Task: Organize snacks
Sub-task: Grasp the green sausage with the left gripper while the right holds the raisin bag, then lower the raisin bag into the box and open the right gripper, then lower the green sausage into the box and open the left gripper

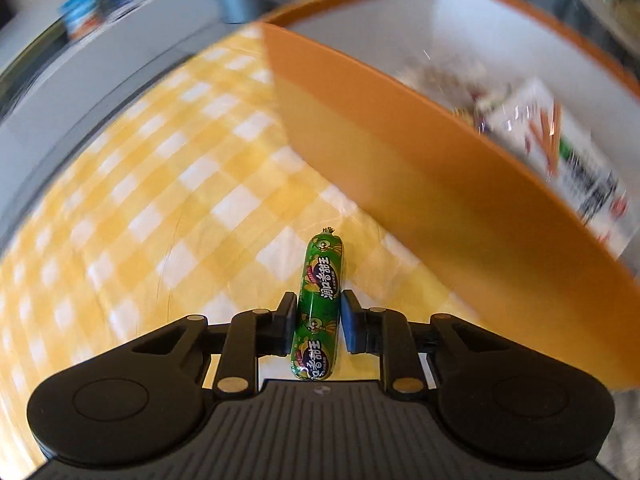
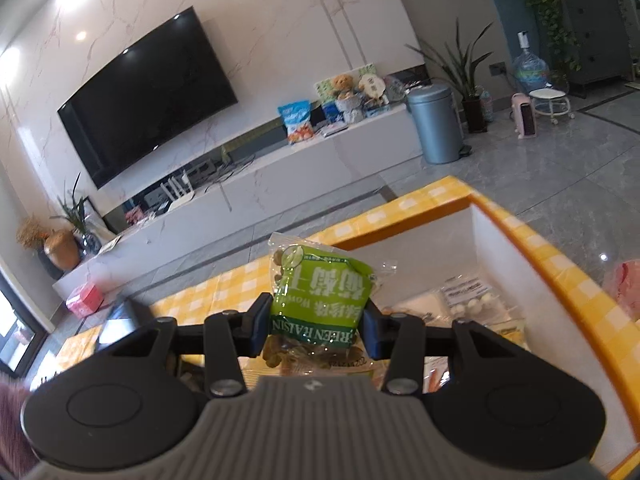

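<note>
While it tilts steeply down over the yellow checked tablecloth (image 1: 132, 184), the left gripper (image 1: 319, 322) has its 2 fingers (image 1: 287, 322) narrowed onto a green sausage stick (image 1: 320, 304), which runs lengthwise between the pads and lies just beside the orange box (image 1: 420, 168). Blurred packets (image 1: 560, 148) lie inside that box. Further right, the right gripper (image 2: 317, 330) points more shallowly down, its fingers part-way closed and clamping a green raisin bag (image 2: 320, 300) above the box's white interior, where more snacks (image 2: 472, 300) lie.
</note>
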Demonstrator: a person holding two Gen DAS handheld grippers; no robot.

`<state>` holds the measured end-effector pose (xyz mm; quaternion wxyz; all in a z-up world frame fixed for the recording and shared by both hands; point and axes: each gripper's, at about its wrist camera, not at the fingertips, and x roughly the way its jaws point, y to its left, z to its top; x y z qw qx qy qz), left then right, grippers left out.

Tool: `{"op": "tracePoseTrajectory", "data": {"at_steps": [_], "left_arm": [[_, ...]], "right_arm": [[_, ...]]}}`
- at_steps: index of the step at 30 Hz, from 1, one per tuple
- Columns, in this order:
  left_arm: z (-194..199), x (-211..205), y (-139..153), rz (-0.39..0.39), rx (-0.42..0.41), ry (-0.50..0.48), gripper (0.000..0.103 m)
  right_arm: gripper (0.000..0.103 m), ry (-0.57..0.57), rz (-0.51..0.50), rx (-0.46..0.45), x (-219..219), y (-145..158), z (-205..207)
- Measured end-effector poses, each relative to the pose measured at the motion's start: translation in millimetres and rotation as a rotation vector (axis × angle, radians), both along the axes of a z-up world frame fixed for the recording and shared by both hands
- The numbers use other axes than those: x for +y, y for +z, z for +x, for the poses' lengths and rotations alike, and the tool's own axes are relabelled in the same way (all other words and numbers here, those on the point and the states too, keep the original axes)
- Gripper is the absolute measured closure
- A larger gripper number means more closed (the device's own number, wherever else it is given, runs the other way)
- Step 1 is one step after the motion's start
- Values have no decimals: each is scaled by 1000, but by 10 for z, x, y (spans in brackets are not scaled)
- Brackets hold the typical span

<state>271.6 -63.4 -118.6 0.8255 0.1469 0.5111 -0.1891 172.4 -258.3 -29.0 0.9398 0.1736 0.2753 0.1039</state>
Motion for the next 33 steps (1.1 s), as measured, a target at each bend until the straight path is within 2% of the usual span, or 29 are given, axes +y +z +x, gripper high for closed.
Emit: {"op": "tracePoseTrajectory", "data": {"at_steps": [4, 8, 11, 15, 19, 21, 22, 24, 26, 29, 30, 33], "left_arm": [[-255, 156, 251, -128, -16, 138, 77], [-565, 302, 597, -263, -130, 241, 77], [-754, 407, 829, -391, -192, 304, 77], [-804, 257, 1104, -469, -250, 296, 77], [-703, 73, 1213, -522, -243, 265, 77], [-608, -40, 1204, -528, -243, 254, 77], [-562, -92, 1199, -528, -242, 246, 77], [-486, -166, 1168, -530, -233, 237, 77], [-410, -263, 1136, -528, -223, 227, 77], [-340, -406, 1055, -522, -206, 214, 77], [-330, -435, 1028, -534, -203, 199, 77], [-227, -524, 900, -567, -166, 191, 77]], "right_arm": [[59, -41, -60, 9, -106, 54, -53], [59, -65, -175, 17, -168, 77, -94], [59, -47, -298, 65, -152, 10, -67], [58, -17, -414, 146, -157, -135, -29], [57, -40, -487, 264, -189, -253, 11], [52, -57, -516, 306, -206, -308, 25], [48, -70, -521, 317, -232, -324, 33], [23, -74, -506, 309, -276, -305, 22], [11, -66, -488, 240, -294, -210, -46], [9, -61, -395, 141, -390, -40, -186], [5, -75, -359, 115, -445, -2, -216], [5, -99, -247, 85, -605, 4, -207]]}}
